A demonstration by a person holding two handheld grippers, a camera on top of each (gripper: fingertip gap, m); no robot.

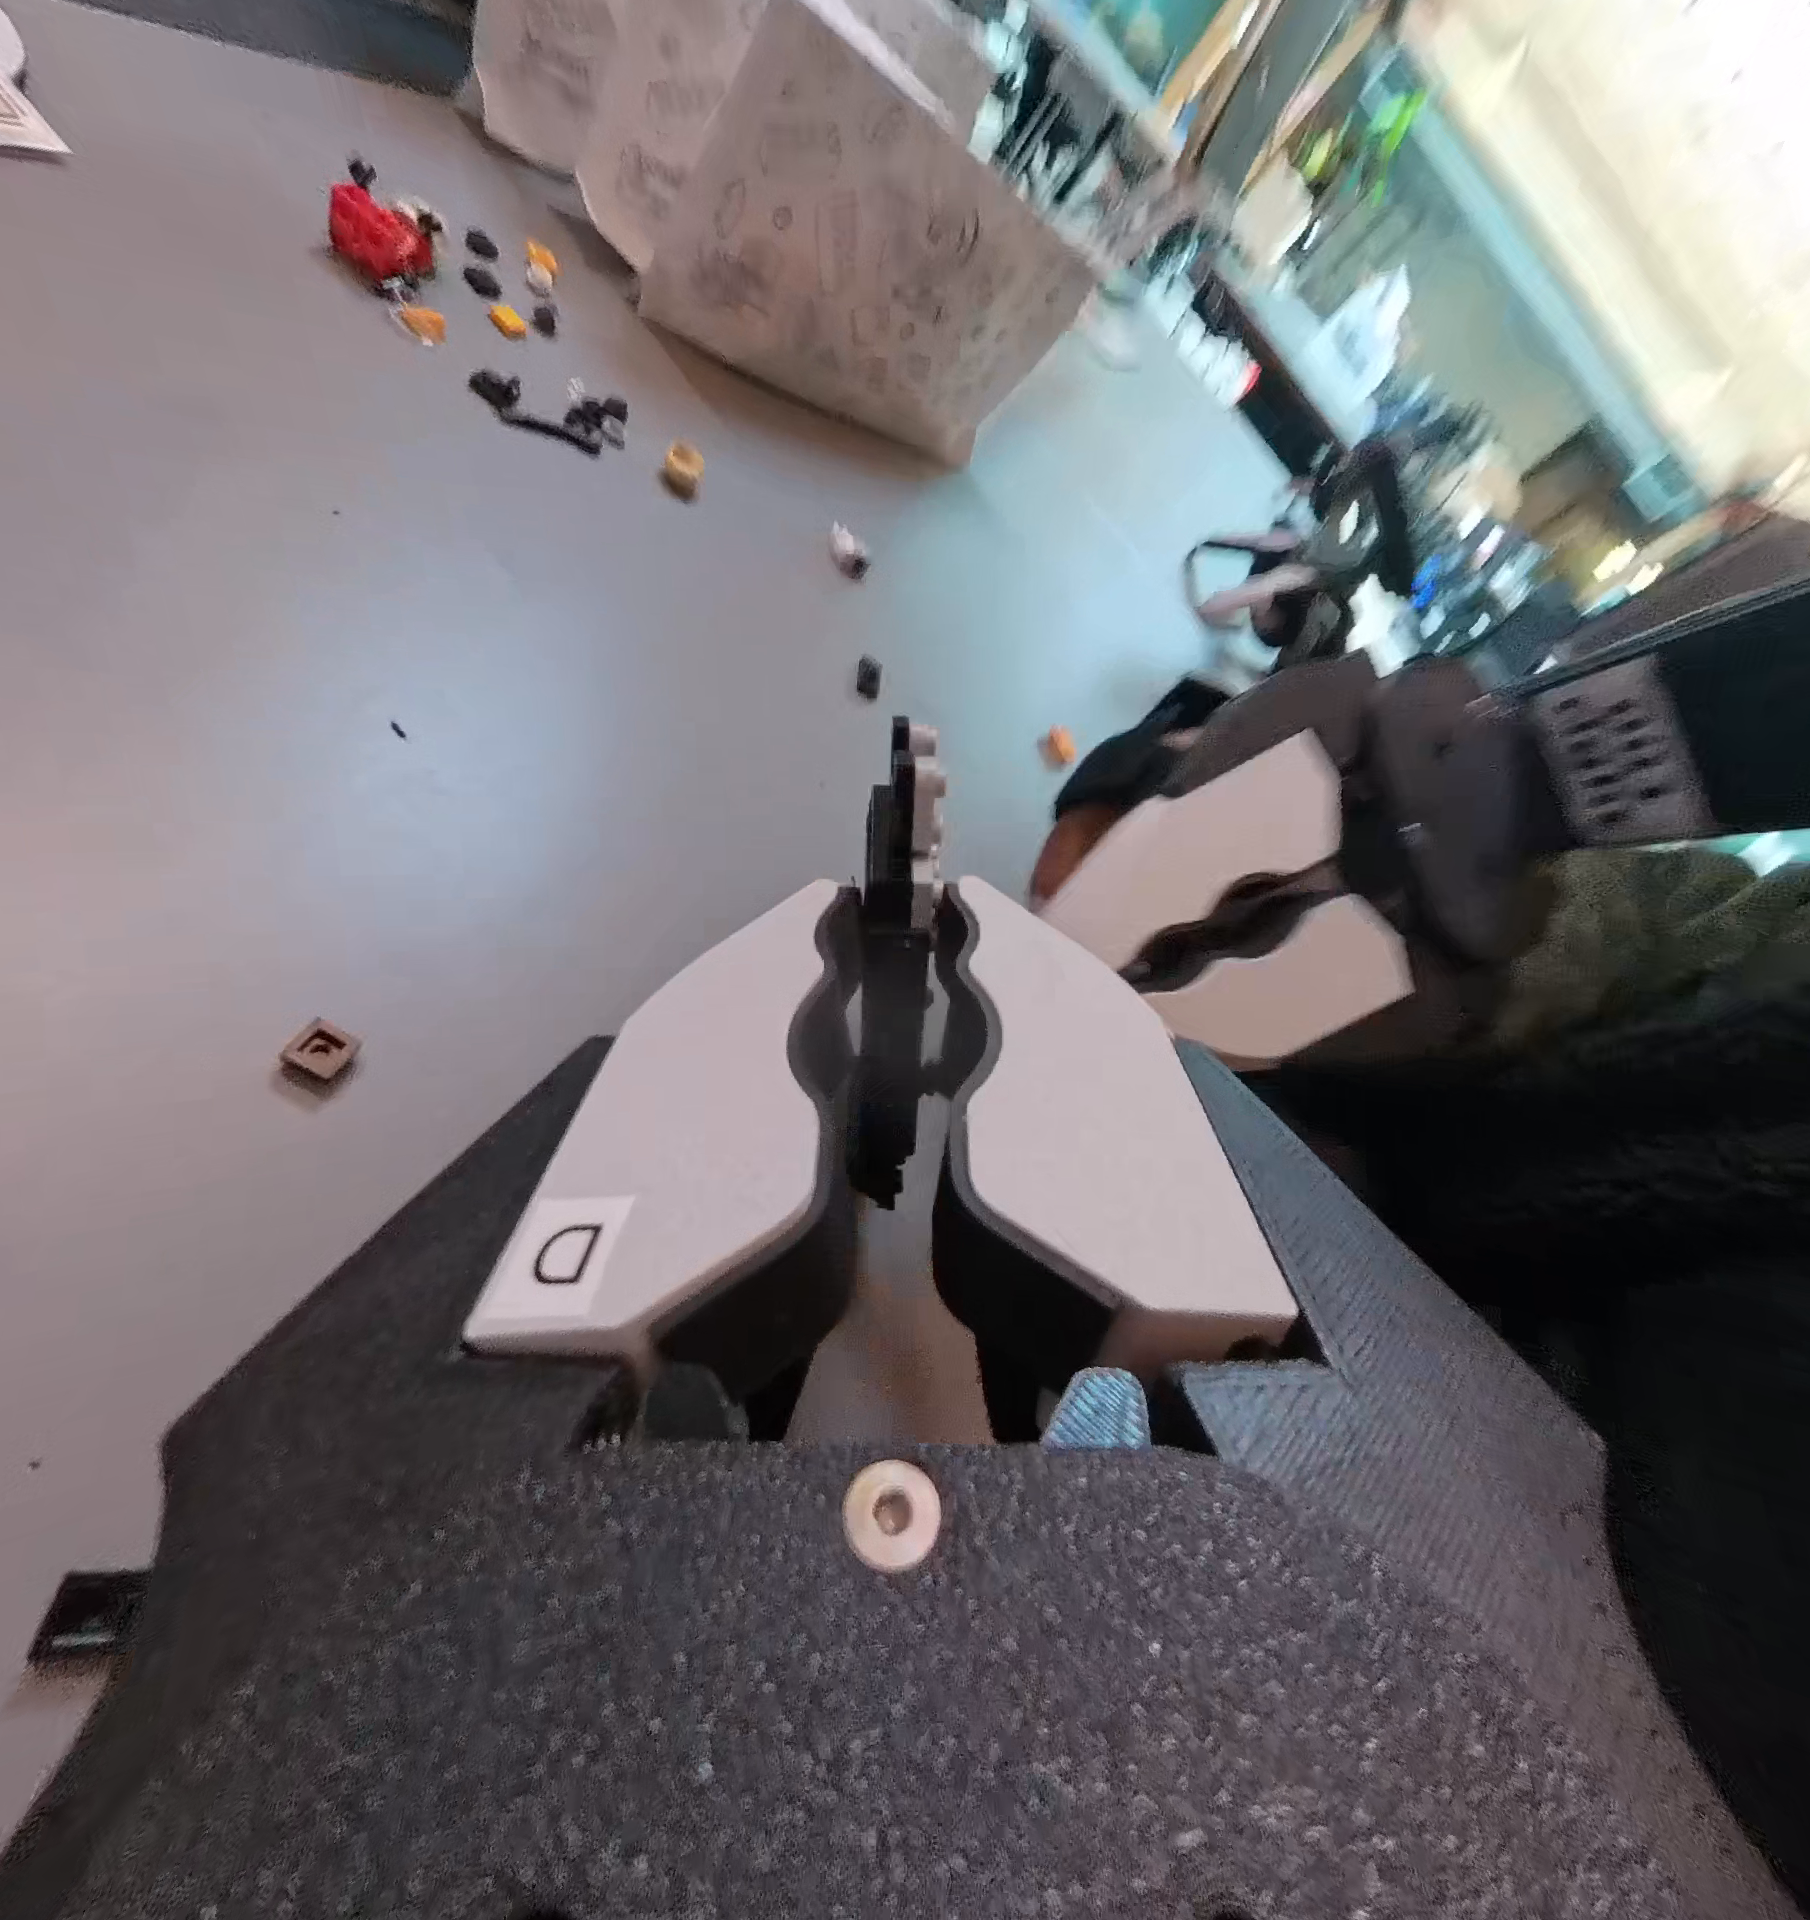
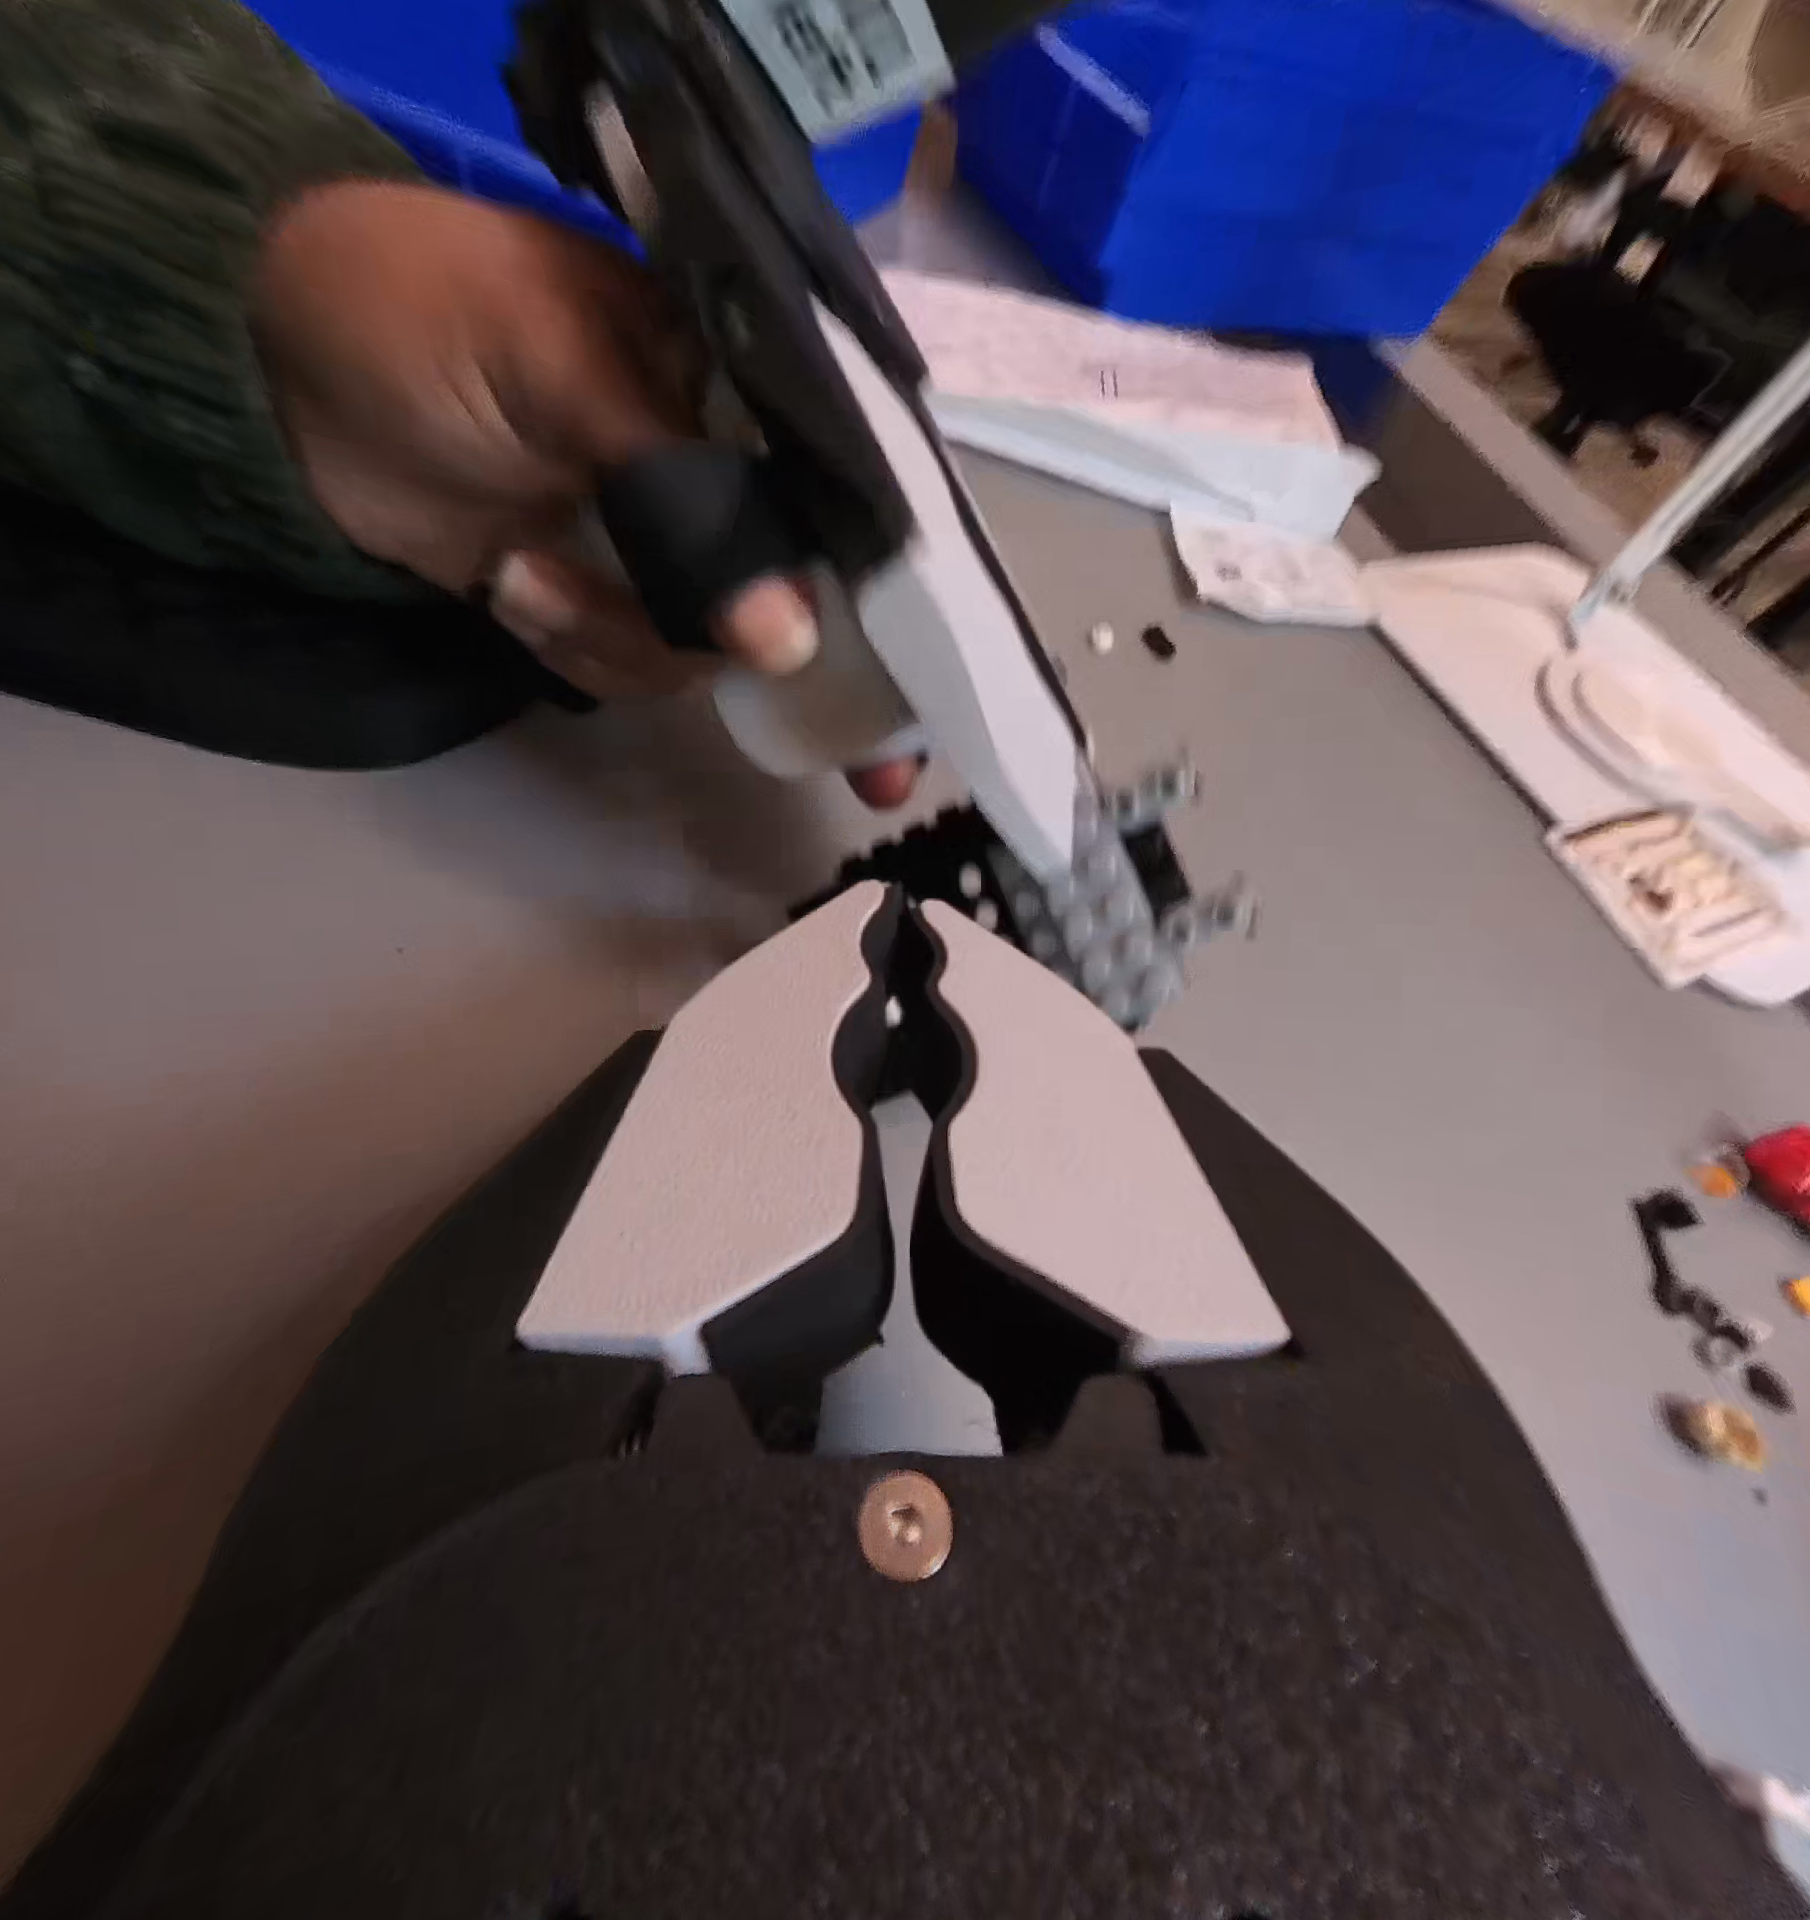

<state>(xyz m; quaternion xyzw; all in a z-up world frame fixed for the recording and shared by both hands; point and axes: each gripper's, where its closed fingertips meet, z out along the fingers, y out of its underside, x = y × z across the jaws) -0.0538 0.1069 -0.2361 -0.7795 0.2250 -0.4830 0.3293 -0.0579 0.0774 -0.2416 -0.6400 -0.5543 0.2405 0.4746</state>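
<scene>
My left gripper (image 1: 896,894) is shut on a small brick assembly (image 1: 906,821) of black and light grey plates. The assembly stands edge-on between the pads and sticks out past the fingertips, above the grey table (image 1: 257,727). In the right wrist view the left gripper (image 2: 1072,831), held by a hand (image 2: 444,416), grips the same studded grey and black assembly (image 2: 1109,925). My right gripper (image 2: 906,902) is shut. Its tips sit right at the black part (image 2: 932,862) of the assembly. It also shows in the left wrist view (image 1: 1109,961), close beside my left fingers.
Loose small bricks (image 1: 506,312), a red piece (image 1: 371,234), a tan ring (image 1: 683,468) and a brown square tile (image 1: 319,1055) lie on the table. White paper bags (image 1: 839,239) stand at the back. Blue bins (image 2: 1244,156) and a white tray with papers (image 2: 1607,707) are beyond. Both grippers' tips are close together, under 4 cm apart.
</scene>
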